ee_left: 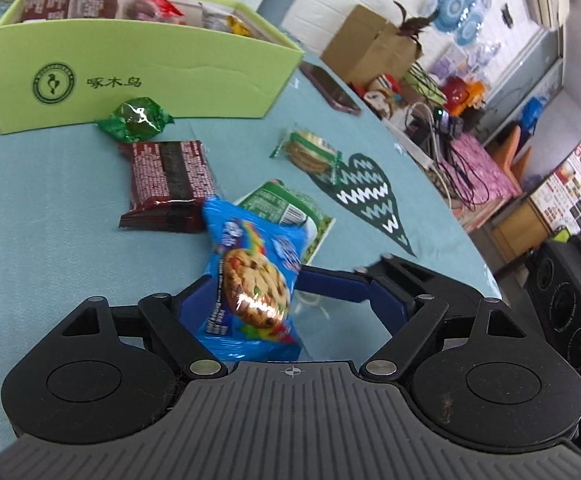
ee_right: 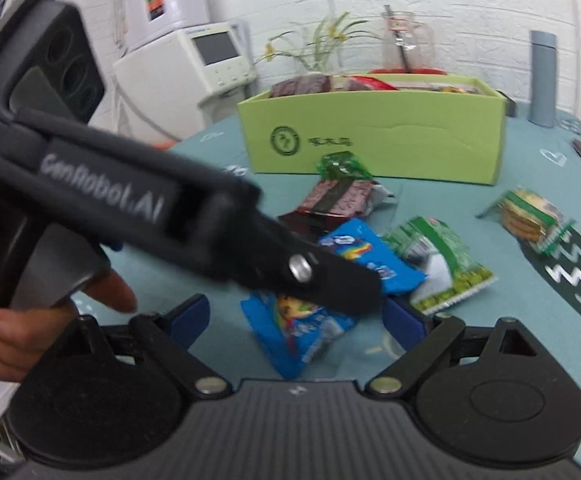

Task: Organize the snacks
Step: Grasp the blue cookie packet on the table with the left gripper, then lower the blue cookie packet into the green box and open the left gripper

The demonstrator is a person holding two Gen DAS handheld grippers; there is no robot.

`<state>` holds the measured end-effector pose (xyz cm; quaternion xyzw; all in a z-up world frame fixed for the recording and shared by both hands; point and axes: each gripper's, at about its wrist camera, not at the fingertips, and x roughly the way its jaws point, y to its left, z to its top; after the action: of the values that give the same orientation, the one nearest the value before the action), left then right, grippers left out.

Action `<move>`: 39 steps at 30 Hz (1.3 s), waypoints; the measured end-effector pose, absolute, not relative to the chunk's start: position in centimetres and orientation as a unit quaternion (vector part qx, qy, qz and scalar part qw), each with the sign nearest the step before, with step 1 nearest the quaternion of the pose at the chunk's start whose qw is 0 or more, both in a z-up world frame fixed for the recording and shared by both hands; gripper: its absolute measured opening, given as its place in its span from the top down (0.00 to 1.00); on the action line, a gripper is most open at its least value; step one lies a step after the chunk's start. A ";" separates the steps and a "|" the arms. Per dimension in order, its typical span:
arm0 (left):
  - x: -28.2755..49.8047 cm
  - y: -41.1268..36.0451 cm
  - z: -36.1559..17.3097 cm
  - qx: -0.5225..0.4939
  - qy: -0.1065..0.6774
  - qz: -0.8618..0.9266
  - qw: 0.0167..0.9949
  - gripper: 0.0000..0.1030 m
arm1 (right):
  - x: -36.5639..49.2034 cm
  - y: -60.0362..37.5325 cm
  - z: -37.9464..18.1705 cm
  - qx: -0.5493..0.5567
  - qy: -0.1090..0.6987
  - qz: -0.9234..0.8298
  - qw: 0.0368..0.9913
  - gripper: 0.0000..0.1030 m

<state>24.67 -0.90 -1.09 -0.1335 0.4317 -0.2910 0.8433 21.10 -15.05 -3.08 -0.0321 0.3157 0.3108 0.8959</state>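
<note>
The blue cookie packet (ee_left: 250,276) is pinched between the blue pads of the left gripper (ee_left: 250,292) and hangs tilted above the teal tablecloth (ee_left: 50,200); its front shows a chocolate-chip cookie and a rainbow, but the writing is too blurred to read. Just ahead of that claw a green-and-white packet (ee_left: 290,208) lies on the cloth, and ahead to its left a dark red wrapper (ee_left: 170,176) covered in small white print. Farther forward sit a green foil sweet (ee_left: 138,118) and, to the right, a clear pack of round biscuits (ee_left: 310,148). Beyond them stands the light green box (ee_left: 130,76), printed with a round green emblem and the characters 啄木鸟, with snacks inside. The right gripper (ee_right: 294,320) is spread, holding nothing, just behind the packet. The left tool's side reads "GenRobot.AI".
</note>
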 end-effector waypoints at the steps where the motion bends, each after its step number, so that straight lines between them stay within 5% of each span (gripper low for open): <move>1: 24.5 -0.9 -1.0 -0.130 0.431 -0.288 0.845 0.31 | 21.1 -14.5 -3.1 -0.044 0.314 0.318 0.893 0.10; 12: 25.0 1.0 -1.2 -0.143 0.424 -0.227 0.865 0.31 | 21.0 -13.5 -3.3 -0.049 0.305 0.298 0.903 0.10; 15: 25.0 0.0 -2.0 -0.120 0.431 -0.228 0.865 0.40 | 20.5 -13.4 -3.2 -0.055 0.297 0.290 0.908 0.14; 18: 24.5 -0.2 -2.0 -0.109 0.426 -0.231 0.868 0.74 | 20.4 -13.1 -3.6 -0.064 0.309 0.286 0.905 0.30; 19: 24.5 -0.2 -1.9 -0.104 0.426 -0.226 0.870 0.76 | 20.4 -13.2 -3.5 -0.065 0.309 0.284 0.905 0.31; 26: 24.1 0.1 0.8 -0.122 0.400 -0.224 0.881 0.76 | 20.0 -14.1 -1.5 -0.055 0.285 0.295 0.911 0.33; 29: 25.1 -0.4 2.6 -0.122 0.385 -0.233 0.885 0.76 | 20.6 -14.6 0.0 -0.049 0.267 0.305 0.913 0.26; 39: 34.7 -2.0 9.0 -0.111 0.322 -0.235 0.910 0.76 | 27.7 -15.1 5.4 -0.106 0.192 0.287 0.932 0.27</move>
<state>34.75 -1.99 9.01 -0.1115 0.3219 -0.2346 0.9105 27.66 -15.13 5.40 -0.1057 0.1925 0.2870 0.9324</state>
